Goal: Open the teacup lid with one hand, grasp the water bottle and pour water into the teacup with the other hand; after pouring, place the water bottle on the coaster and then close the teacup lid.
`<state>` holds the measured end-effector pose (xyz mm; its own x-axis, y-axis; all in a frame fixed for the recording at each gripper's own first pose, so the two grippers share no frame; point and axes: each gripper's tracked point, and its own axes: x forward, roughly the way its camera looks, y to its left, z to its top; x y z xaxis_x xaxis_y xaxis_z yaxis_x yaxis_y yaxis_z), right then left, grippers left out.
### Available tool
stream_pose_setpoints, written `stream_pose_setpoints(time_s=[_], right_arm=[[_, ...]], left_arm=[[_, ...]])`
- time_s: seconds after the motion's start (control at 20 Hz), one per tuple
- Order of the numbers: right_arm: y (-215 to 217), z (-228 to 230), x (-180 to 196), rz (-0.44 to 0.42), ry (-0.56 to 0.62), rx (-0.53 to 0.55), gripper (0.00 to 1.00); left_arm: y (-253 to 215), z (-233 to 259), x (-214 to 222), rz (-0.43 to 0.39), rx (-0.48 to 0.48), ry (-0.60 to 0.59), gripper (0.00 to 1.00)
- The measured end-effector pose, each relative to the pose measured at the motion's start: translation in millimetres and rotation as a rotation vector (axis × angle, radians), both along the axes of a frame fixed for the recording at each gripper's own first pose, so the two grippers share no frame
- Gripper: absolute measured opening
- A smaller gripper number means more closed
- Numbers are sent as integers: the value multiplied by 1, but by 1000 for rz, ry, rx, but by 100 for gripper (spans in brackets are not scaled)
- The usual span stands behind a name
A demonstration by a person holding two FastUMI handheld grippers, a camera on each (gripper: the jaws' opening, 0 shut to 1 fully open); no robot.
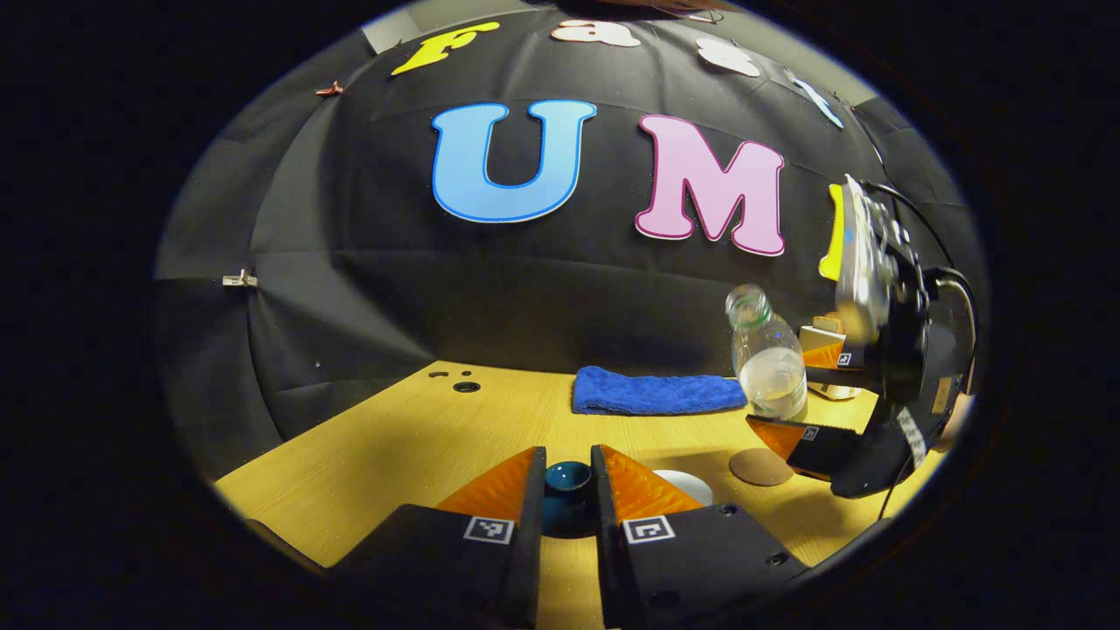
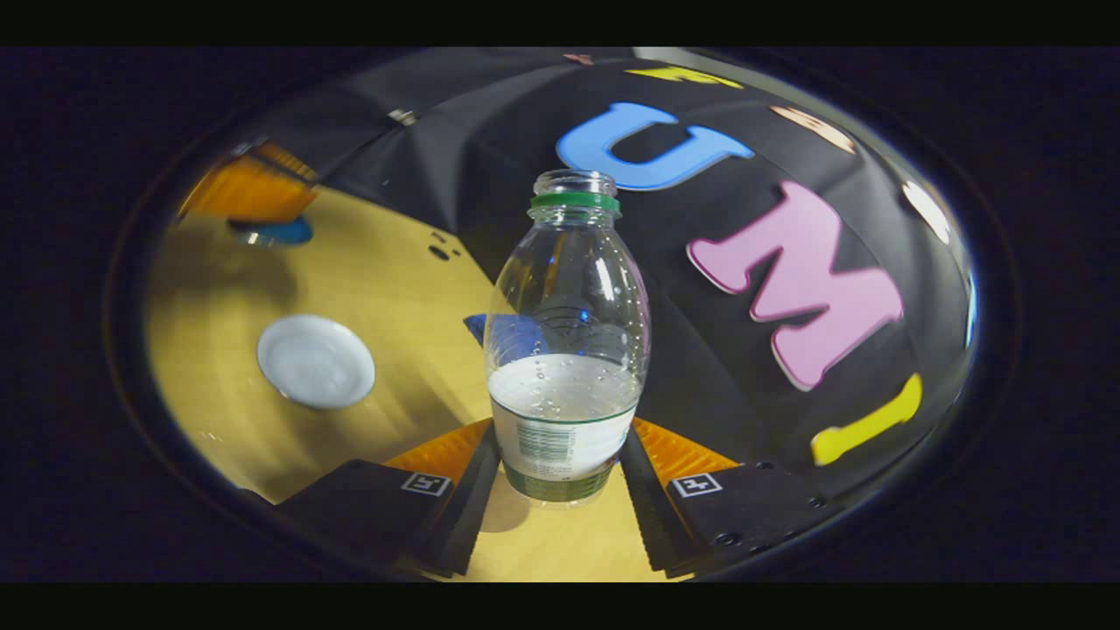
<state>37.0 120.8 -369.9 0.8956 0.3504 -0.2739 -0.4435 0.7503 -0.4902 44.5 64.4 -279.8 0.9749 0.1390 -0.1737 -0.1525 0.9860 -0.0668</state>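
Clear water bottle [image 2: 567, 350] sits pinched in my right hand-held gripper [image 2: 560, 468]; the left hand-held gripper [image 1: 567, 490] clamps the teacup lid [image 1: 567, 479]. I should lower the bottle upright onto the coaster [image 1: 760, 466].

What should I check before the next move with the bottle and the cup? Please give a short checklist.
1. Lid off the cup: ok, the left claw holds it.
2. Grip on the bottle: ok, the right claw presses on both sides.
3. Bottle neck open: ok, no cap.
4. Water in the bottle: ok.
5. Water already in the cup: cannot tell.
6. Coaster free: ok.
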Motion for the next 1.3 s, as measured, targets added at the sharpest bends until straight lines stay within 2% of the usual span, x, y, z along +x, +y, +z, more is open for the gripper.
stream_pose_setpoints(time_s=[0.15, 0.25, 0.55, 0.8, 1.3], right_arm=[[20, -5, -3, -1, 95, 261, 76], [29, -11, -6, -13, 140, 387, 76], [48, -16, -12, -59, 226, 558, 76], [68, -24, -6, -100, 263, 603, 77], [61, -26, -10, -139, 336, 629, 78]], left_arm=[[-8, 3, 2, -6, -4, -1, 31], [-11, 6, 3, -6, -4, -2, 31], [-20, 7, 2, -14, 19, 6, 31], [-29, 5, 4, -23, 21, 13, 31], [-43, -1, 12, -39, 27, 21, 31]])
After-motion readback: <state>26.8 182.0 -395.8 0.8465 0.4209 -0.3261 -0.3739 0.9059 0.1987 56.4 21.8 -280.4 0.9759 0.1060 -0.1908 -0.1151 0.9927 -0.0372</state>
